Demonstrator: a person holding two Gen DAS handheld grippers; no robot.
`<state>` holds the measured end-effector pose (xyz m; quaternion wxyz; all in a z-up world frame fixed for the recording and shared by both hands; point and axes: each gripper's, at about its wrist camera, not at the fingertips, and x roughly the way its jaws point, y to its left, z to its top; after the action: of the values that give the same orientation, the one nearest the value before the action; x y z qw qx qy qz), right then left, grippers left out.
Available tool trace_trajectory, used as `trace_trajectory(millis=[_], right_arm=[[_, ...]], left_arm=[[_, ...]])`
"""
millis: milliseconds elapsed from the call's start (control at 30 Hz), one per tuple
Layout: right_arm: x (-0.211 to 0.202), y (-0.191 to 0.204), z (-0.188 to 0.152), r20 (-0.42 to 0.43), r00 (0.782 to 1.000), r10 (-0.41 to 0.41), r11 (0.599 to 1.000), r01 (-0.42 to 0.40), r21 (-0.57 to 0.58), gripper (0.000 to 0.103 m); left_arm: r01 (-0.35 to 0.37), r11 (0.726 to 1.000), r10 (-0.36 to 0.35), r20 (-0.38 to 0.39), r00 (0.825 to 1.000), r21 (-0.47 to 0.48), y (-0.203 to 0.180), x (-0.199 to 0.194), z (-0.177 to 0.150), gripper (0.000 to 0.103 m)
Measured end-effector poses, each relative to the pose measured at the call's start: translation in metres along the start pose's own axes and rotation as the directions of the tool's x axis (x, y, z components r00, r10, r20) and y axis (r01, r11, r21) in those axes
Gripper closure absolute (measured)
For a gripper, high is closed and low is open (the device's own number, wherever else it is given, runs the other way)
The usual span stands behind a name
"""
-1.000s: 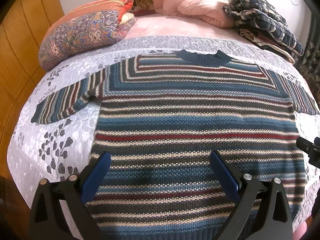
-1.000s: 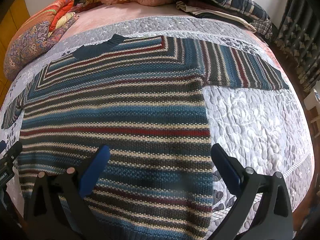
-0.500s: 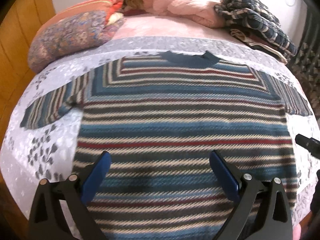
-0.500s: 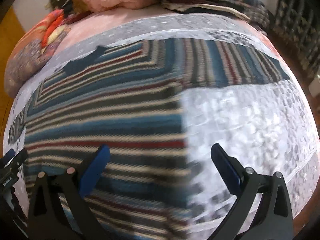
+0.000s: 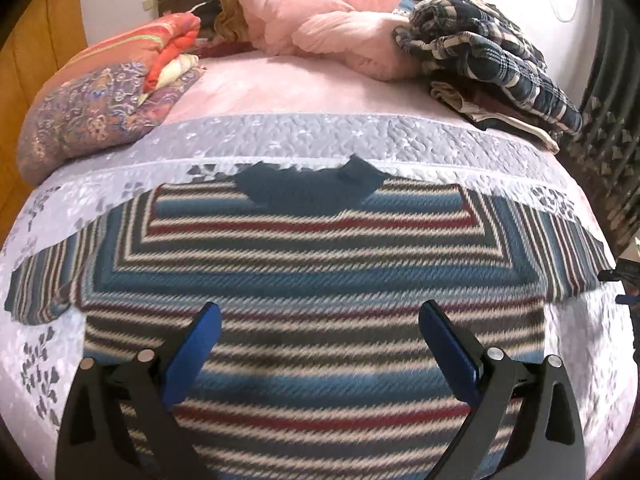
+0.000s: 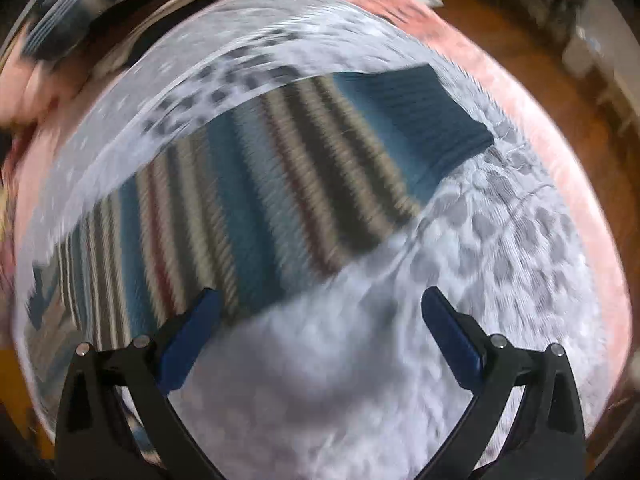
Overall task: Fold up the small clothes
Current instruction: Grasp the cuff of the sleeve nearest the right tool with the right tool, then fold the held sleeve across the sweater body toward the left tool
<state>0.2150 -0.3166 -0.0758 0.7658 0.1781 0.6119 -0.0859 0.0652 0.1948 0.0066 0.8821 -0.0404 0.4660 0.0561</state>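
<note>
Sweater (image 5: 312,280): striped knit, spread flat on the quilt (image 5: 304,140), dark collar (image 5: 308,188) toward the top of the left wrist frame, both sleeves out sideways; nothing folded yet.
Right sleeve (image 6: 280,184): runs from lower left to upper right of the blurred right wrist frame, ending in a dark cuff (image 6: 432,120) near upper right centre.
Left hand-held gripper (image 5: 320,344): fingers wide apart, holding nothing, over the sweater's middle in the lower frame.
Right hand-held gripper (image 6: 320,332): fingers also spread and empty; its left fingertip (image 6: 200,320) sits at the sleeve's lower edge, the rest over bare quilt.
Step in hand: likely the first fold, the right sleeve brought in across the body.
Doing it well: take the sleeve close to the cuff, both fingers spanning the full knit thickness, not the quilt under it; lift just enough to clear, carry it straight across so the stripes stay aligned, lay it flat.
Left gripper's part: pressing down near the shoulder seam would probably keep the body from dragging.
Risk: soft quilt bunches easily; a deep bite may pinch it along with the knit.
Clutter: pillows (image 5: 340,20) and plaid pile (image 5: 492,60) lie well apart at the top.
</note>
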Motion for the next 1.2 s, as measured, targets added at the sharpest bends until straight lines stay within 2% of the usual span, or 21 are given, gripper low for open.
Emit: trace_trajectory(millis=[67,200,267,367,400,467,533,567,600,967,1200], right_arm=[[0.011,-0.014,0.013,-0.022,0.999,0.036,0.998,-0.035,0.043,0.004],[0.022,-0.031,0.026,0.001,0.997,0.080,0.992,-0.079,0.094,0.004],[0.025,-0.033,0.029,0.004,0.997,0.082,0.991,-0.081,0.102,0.008],[0.028,-0.035,0.036,0.011,0.998,0.056,0.992,-0.057,0.109,0.025],[0.027,-0.034,0.037,0.021,0.998,0.057,0.993,-0.059,0.100,0.035],[0.026,-0.031,0.039,0.028,0.998,0.052,0.994,-0.054,0.096,0.048],[0.025,-0.029,0.042,0.032,0.995,0.090,0.992,-0.093,0.087,0.072],[0.024,-0.027,0.041,0.032,0.994,0.100,0.991,-0.103,0.085,0.076],[0.022,-0.022,0.041,0.034,0.993,0.115,0.991,-0.117,0.070,0.088],[-0.031,0.055,0.006,0.073,0.958,0.279,0.958,-0.272,-0.090,0.090],[-0.049,0.134,-0.027,0.023,0.936,0.352,0.913,-0.338,-0.227,0.090]], left_arm=[[-0.003,1.000,0.003,-0.007,1.000,-0.007,-0.002,0.006,0.004,0.004],[-0.020,1.000,0.020,-0.007,1.000,0.005,-0.006,0.018,0.011,0.004],[-0.032,0.999,0.032,-0.009,0.999,0.013,-0.008,0.023,0.013,0.004],[-0.036,0.999,0.037,-0.023,0.999,0.008,-0.007,0.031,0.015,0.004],[-0.037,0.999,0.037,-0.026,0.999,0.004,-0.007,0.033,0.016,0.004],[-0.036,0.999,0.036,-0.033,0.999,0.003,-0.006,0.036,0.017,0.004],[-0.036,0.999,0.036,-0.038,0.999,0.005,-0.006,0.038,0.016,0.004],[-0.034,0.999,0.034,-0.040,0.999,0.004,-0.005,0.038,0.015,0.004],[-0.033,0.999,0.033,-0.040,0.999,0.004,-0.004,0.038,0.015,0.004],[-0.035,0.998,0.033,-0.048,0.998,-0.044,0.025,0.035,0.010,0.004],[-0.030,0.995,0.025,-0.059,0.998,-0.092,0.044,0.041,0.010,0.004]])
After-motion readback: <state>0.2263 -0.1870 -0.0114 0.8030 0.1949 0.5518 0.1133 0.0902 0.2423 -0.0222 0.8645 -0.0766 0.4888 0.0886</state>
